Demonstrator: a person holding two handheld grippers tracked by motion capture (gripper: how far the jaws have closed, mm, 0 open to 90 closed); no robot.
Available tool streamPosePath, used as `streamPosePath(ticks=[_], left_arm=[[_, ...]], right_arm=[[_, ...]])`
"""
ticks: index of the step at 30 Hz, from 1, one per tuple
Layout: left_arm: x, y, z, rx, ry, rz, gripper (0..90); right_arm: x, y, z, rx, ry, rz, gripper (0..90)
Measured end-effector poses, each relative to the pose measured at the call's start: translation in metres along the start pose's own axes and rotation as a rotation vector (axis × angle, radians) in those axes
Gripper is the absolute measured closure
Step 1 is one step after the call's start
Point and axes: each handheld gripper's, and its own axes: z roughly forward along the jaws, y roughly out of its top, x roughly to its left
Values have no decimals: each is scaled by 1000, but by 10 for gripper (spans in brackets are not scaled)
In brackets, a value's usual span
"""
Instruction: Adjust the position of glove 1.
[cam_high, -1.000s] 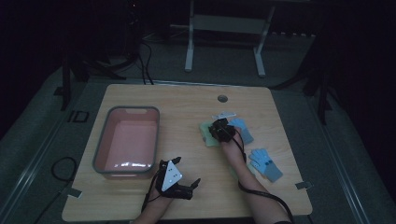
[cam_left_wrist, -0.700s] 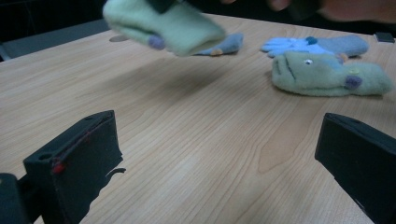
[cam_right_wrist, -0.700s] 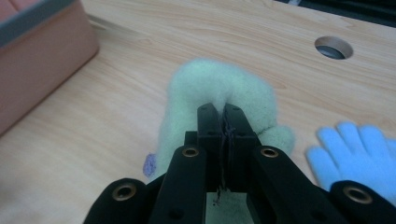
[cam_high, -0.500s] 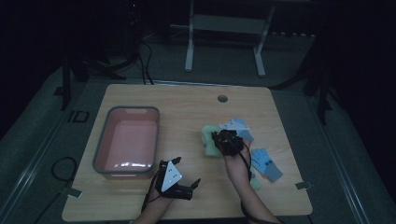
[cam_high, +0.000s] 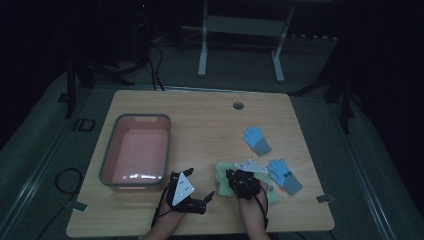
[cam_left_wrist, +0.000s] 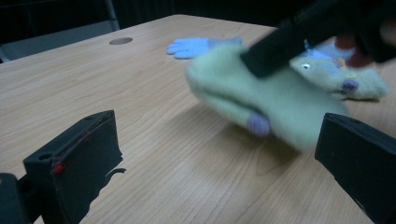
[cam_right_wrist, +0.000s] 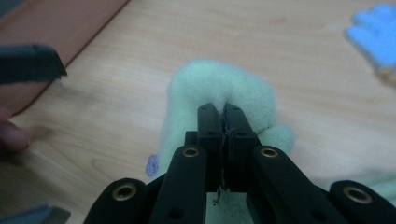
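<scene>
The right gripper (cam_right_wrist: 223, 116) is clamping shut on a fold of the pale green glove (cam_right_wrist: 219, 88), its two jaws pressed together with fabric and a loose thread pinched between them. In the high view this right gripper (cam_high: 239, 181) is sitting at the near middle of the table (cam_high: 200, 115), with the green glove (cam_high: 223, 176) trailing beneath it. The left gripper (cam_high: 197, 200) is resting just beside it at roughly nine o'clock, jaws standing wide and holding nothing. From the left gripper view, the green glove (cam_left_wrist: 261, 102) is hanging blurred between and beyond those open jaws, its long axis running from ten o'clock toward four o'clock. A second green glove (cam_left_wrist: 341, 77) is lying behind it. The pink bin (cam_high: 136, 150) is lying at about ten o'clock from the held glove, past the left gripper, so the left hand is nearer to it. Two blue gloves (cam_high: 256, 139) (cam_high: 284, 175) are lying apart toward two and three o'clock.
</scene>
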Motion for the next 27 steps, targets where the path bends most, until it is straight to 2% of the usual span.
streamPosePath(ticks=[5,7,9,12,15,18,21,23,27], left_arm=[[0,0,0,2,0,3,3],[0,0,0,1,-1,2,3],[0,0,0,1,-2,1,3],[0,0,0,1,-5,-1,3],[0,0,0,1,-7,-1,3],[1,0,0,2,-7,-2,3],[1,0,0,1,-6,-4,3],[1,0,0,1,-6,-4,3],[1,0,0,2,-8,-3,3]], right_arm=[[4,-12,15,23,-8,19,874],[5,-16,22,25,-33,7,870],[5,-21,31,42,-34,7,855],[4,-23,36,37,-38,-17,802],[1,-23,39,23,-20,-32,755],[-1,-23,40,16,9,-42,685],[0,-20,36,14,17,-62,599],[-1,-16,31,1,13,-83,598],[-10,-5,21,-12,41,-98,605]])
